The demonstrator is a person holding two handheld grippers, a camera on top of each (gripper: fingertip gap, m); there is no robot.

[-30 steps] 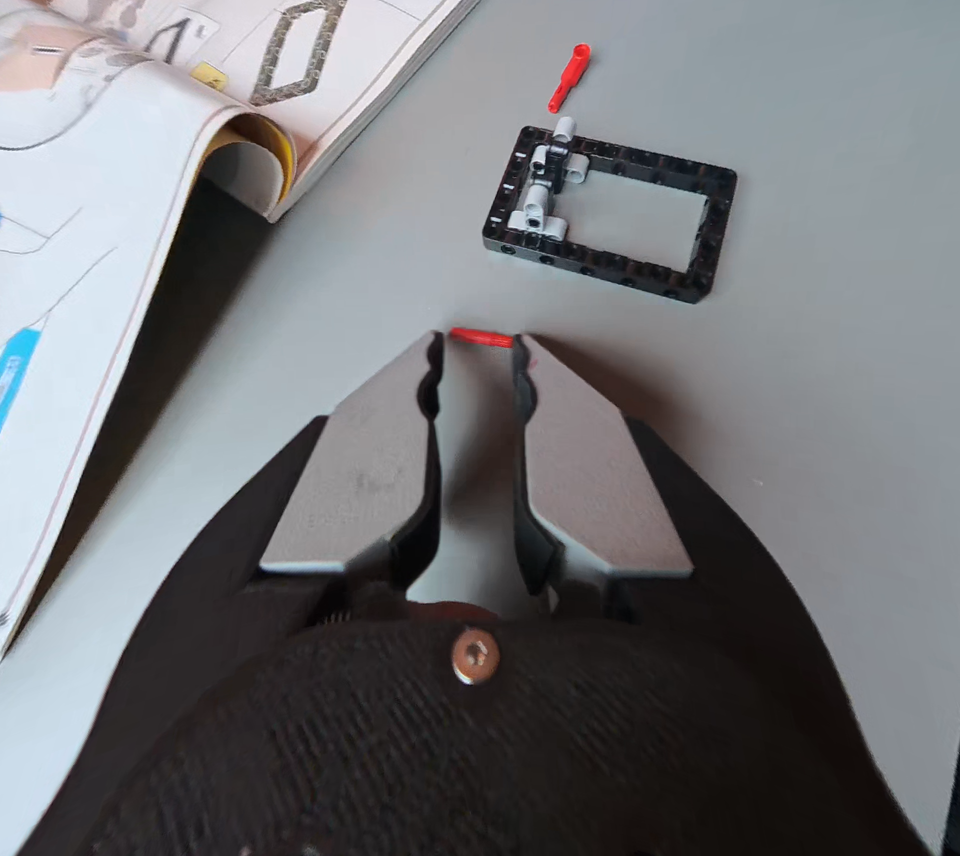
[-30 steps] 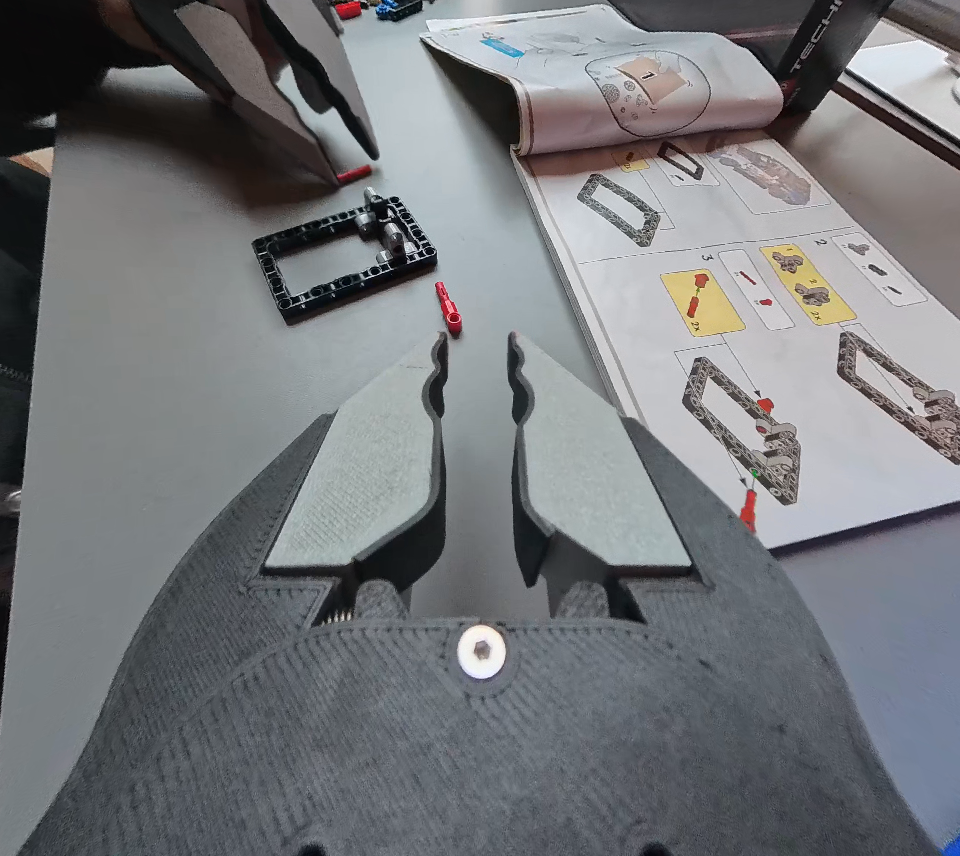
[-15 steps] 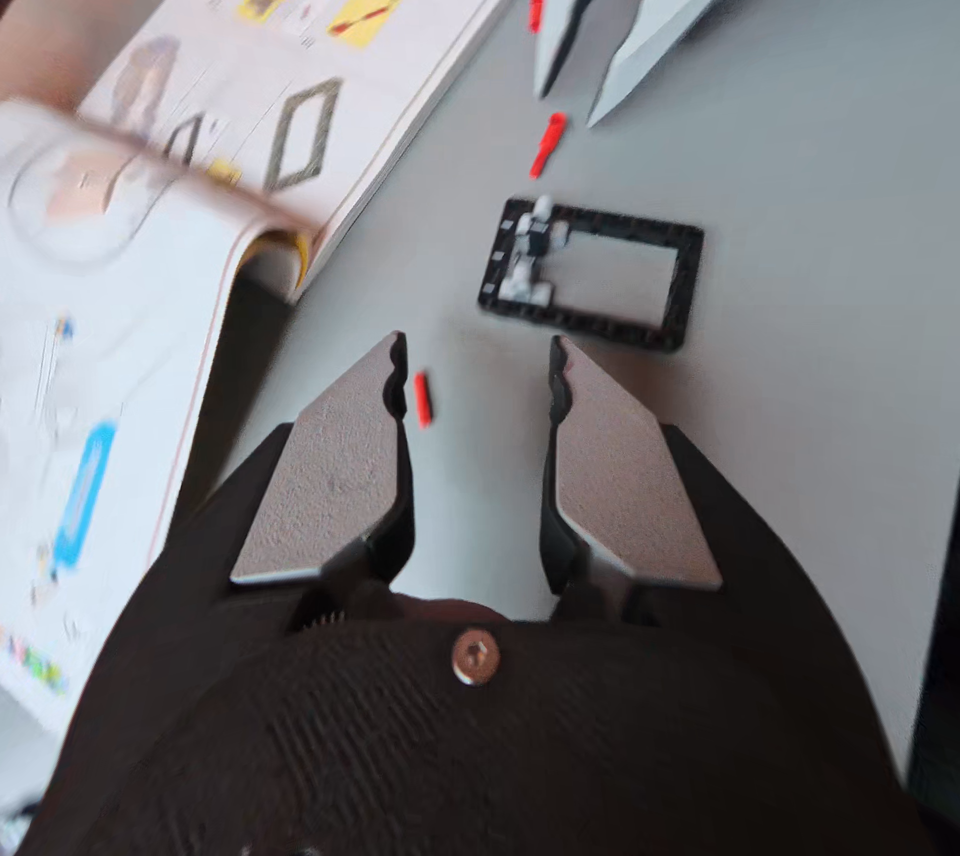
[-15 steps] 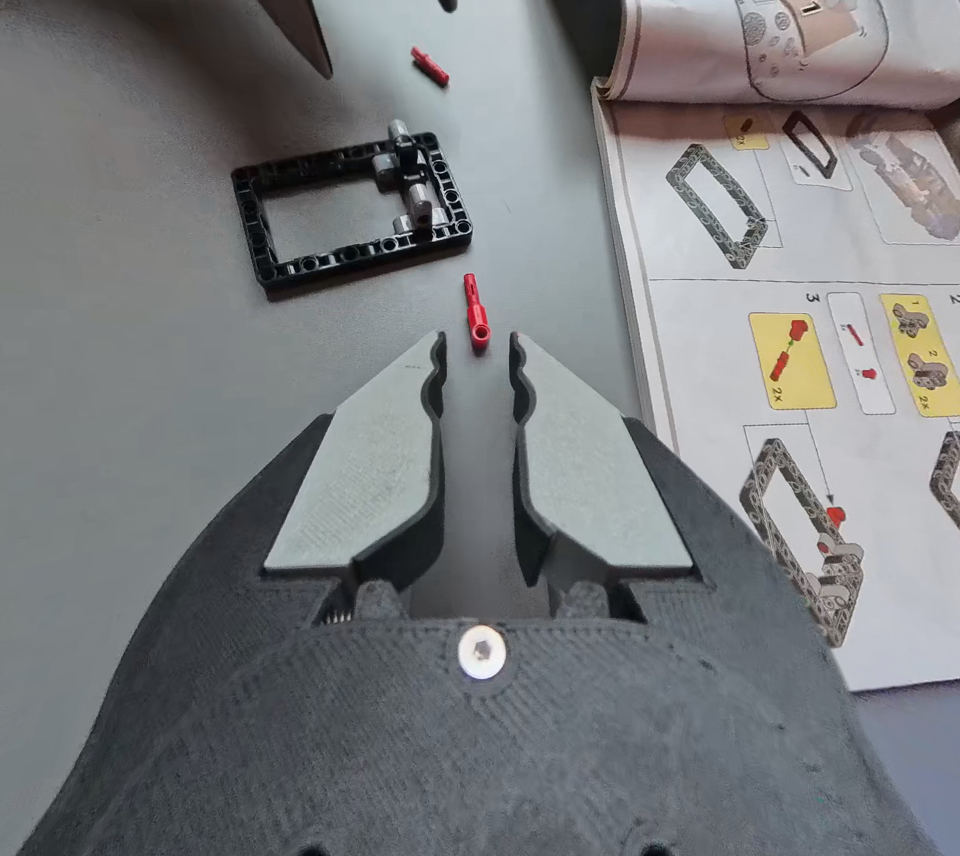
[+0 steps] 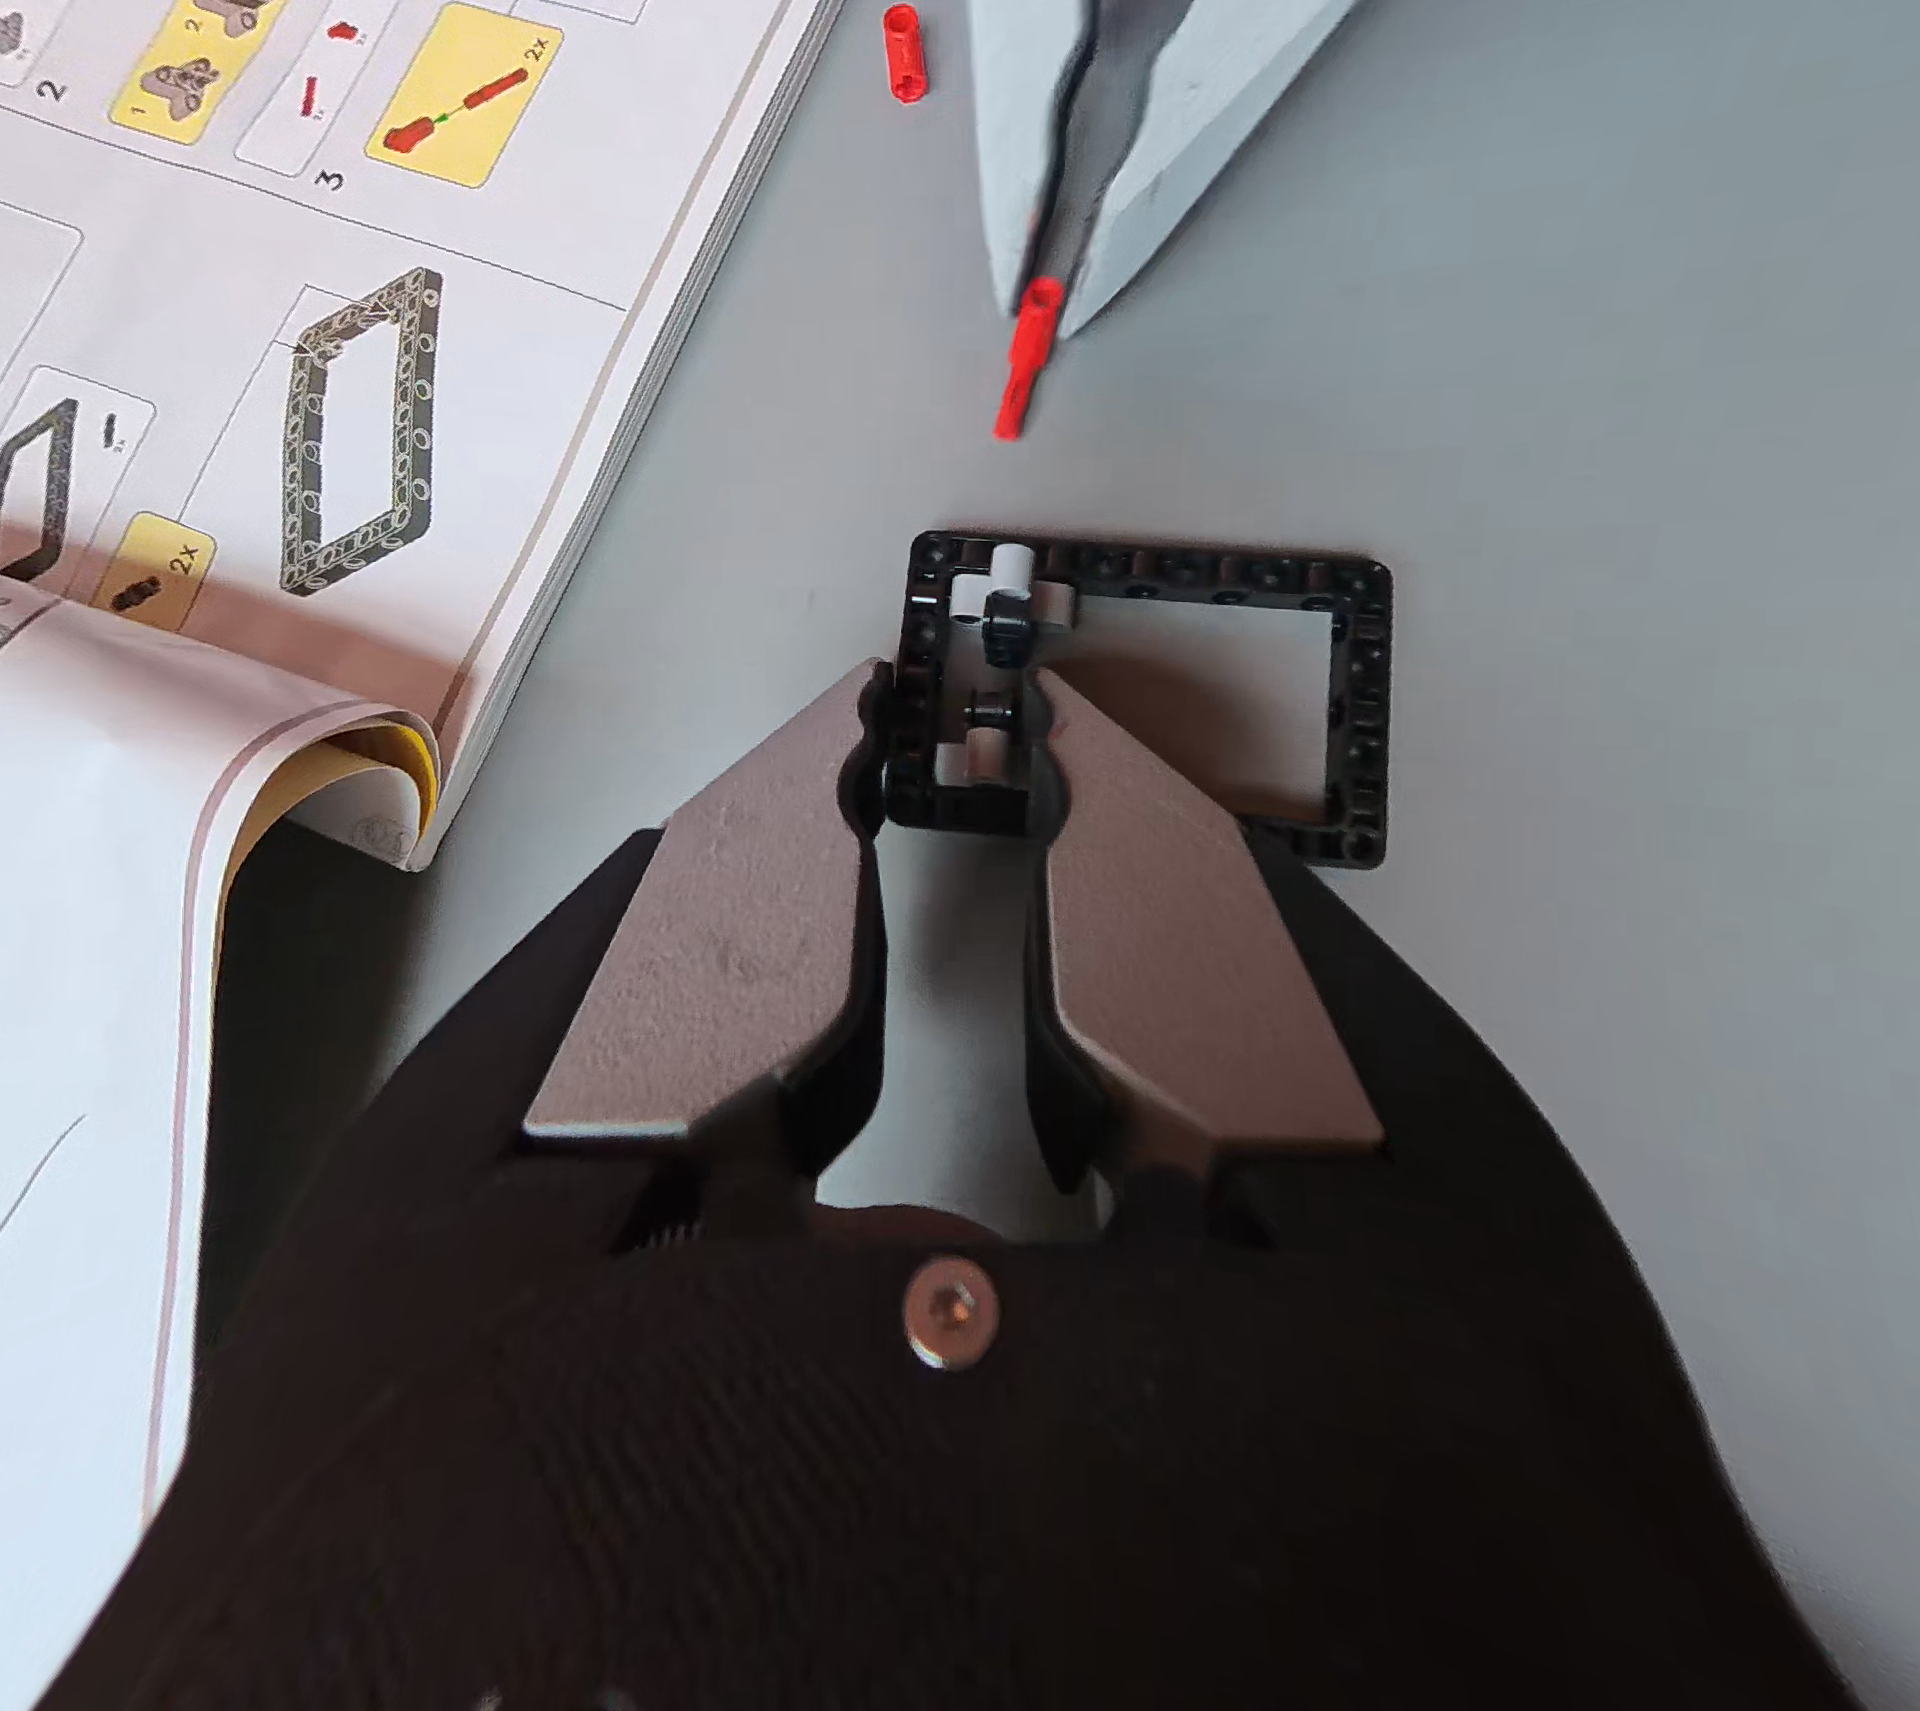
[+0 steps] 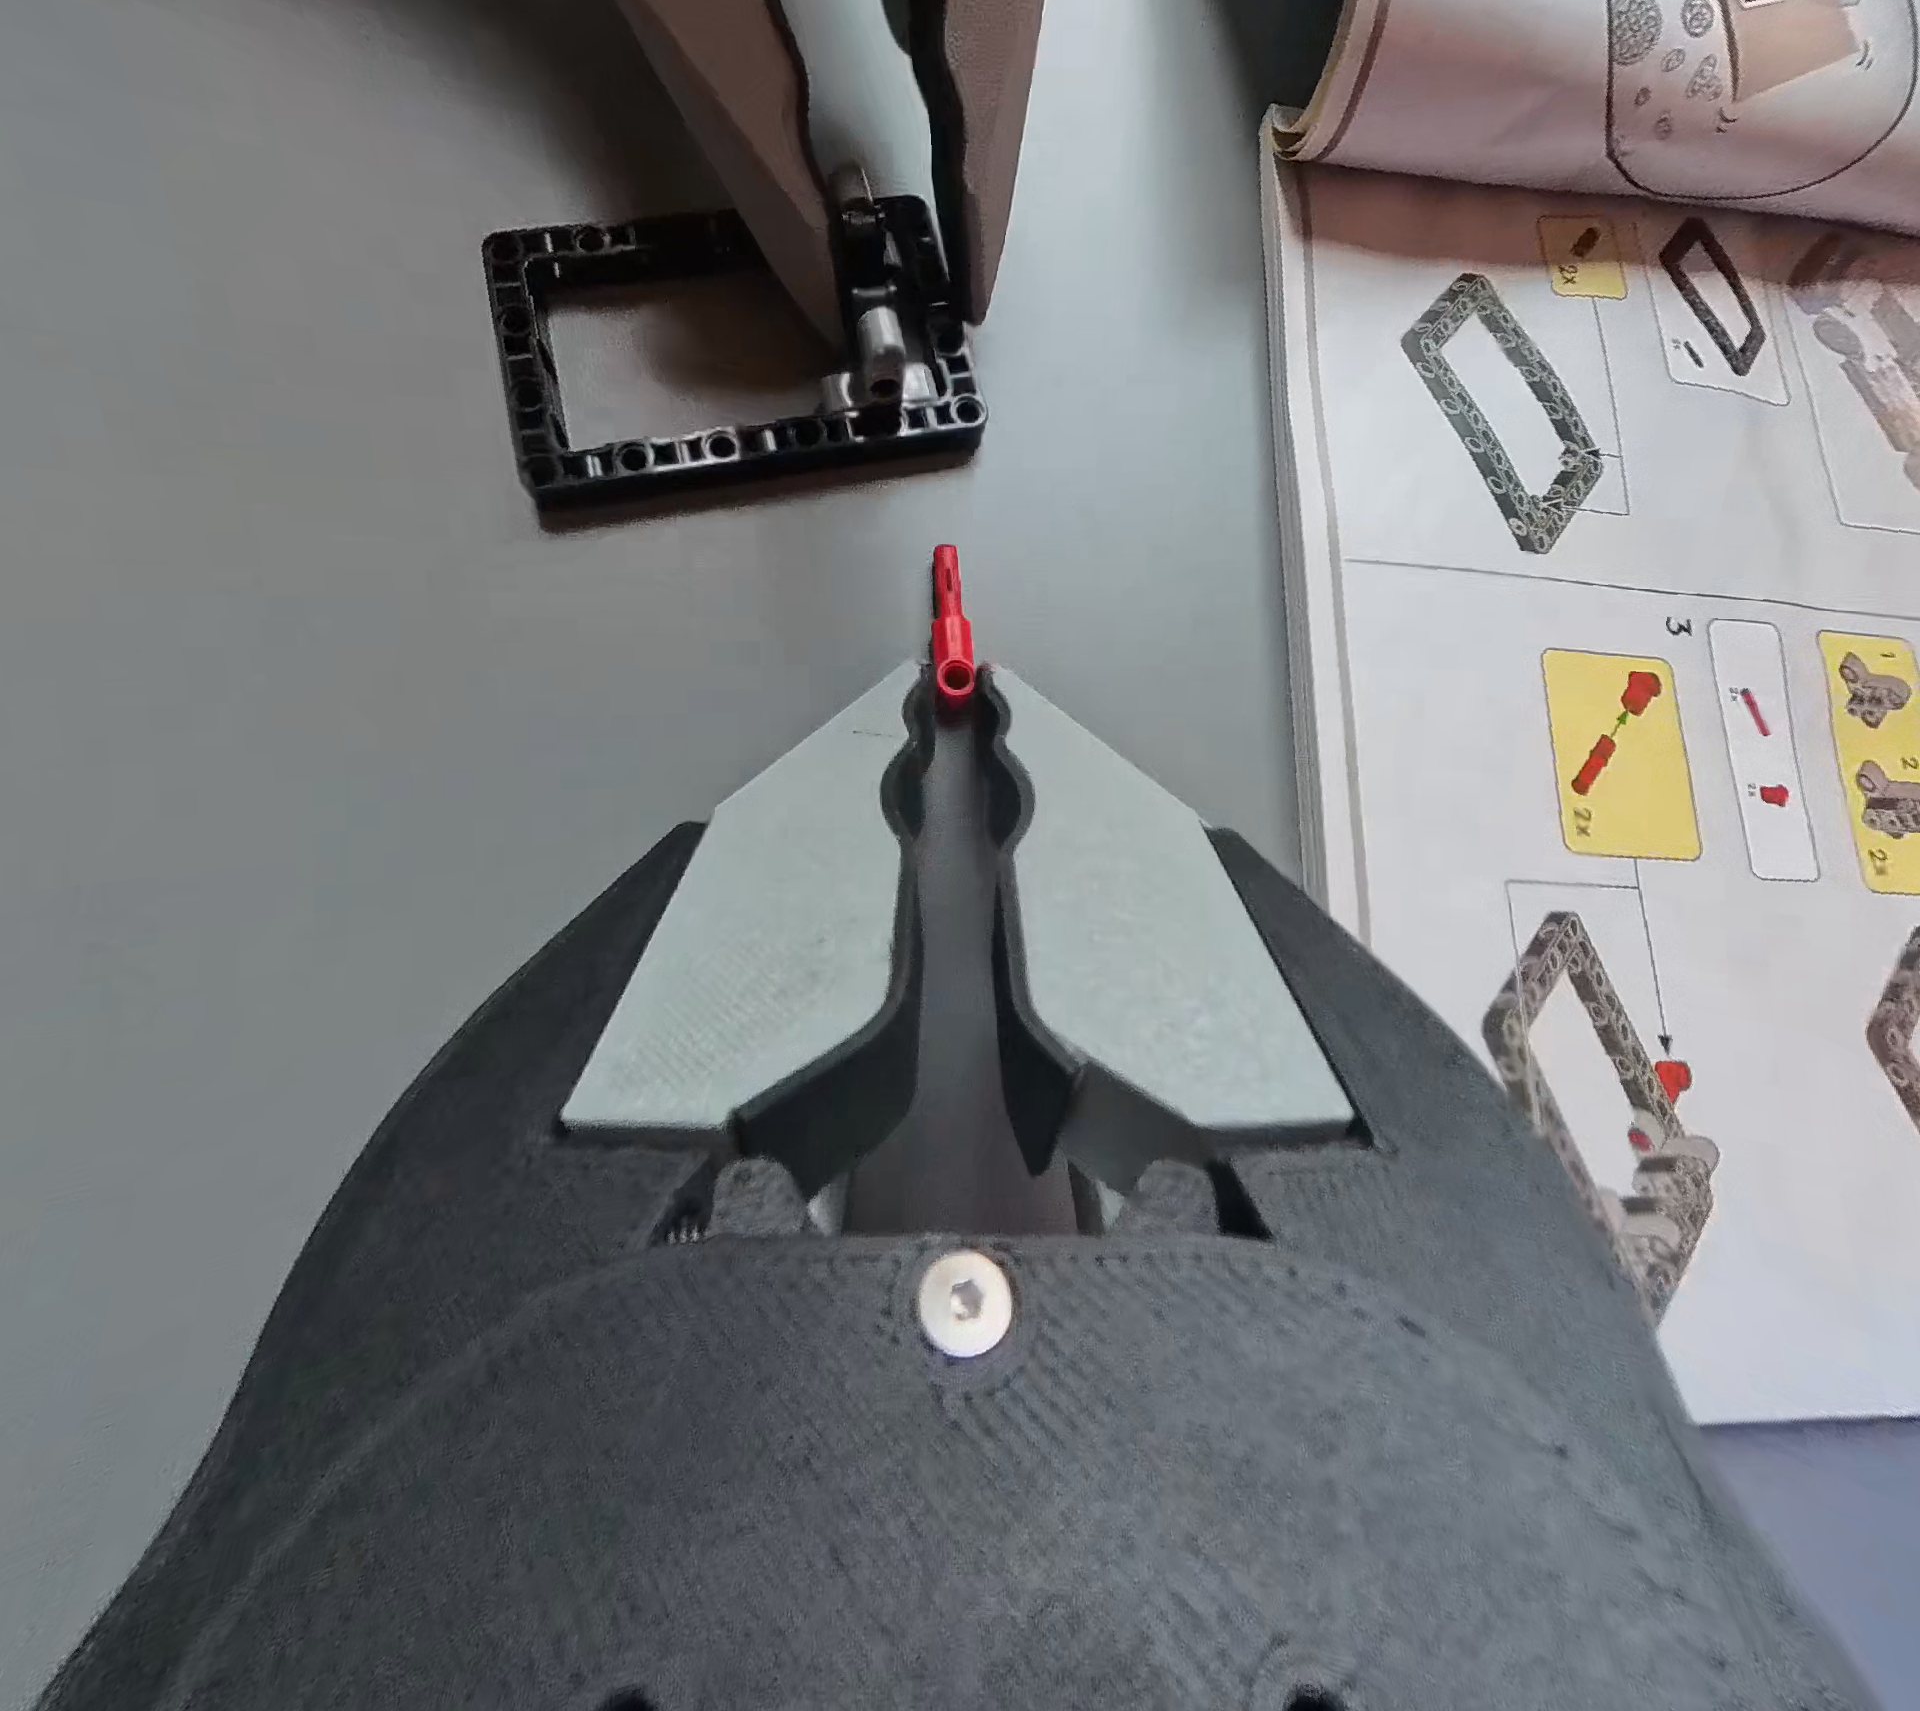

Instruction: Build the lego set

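Observation:
A black rectangular frame [image 5: 1361,705] lies flat on the grey table, with grey connectors [image 5: 1013,565] fitted at one short end. My left gripper [image 5: 961,695] is shut on that end, one finger inside the frame and one outside; the right wrist view shows it too [image 6: 904,316], on the frame [image 6: 727,451]. My right gripper [image 6: 951,674] is shut on the thick end of a red pin piece [image 6: 945,612], which points at the frame a short way off. The left wrist view shows this gripper [image 5: 1044,305] and the pin [image 5: 1023,373].
The open instruction booklet [image 5: 416,207] lies beside the frame, and shows in the right wrist view [image 6: 1558,726], its folded-back pages curling up. A loose short red piece [image 5: 902,53] lies on the table between the booklet edge and my right gripper. The gap from one gripper's tips to the other's is roughly 7 cm.
My left gripper let go of a small red pin, moved forward and closed on the frame's connector end. My right gripper moved in and shut on the red pin piece.

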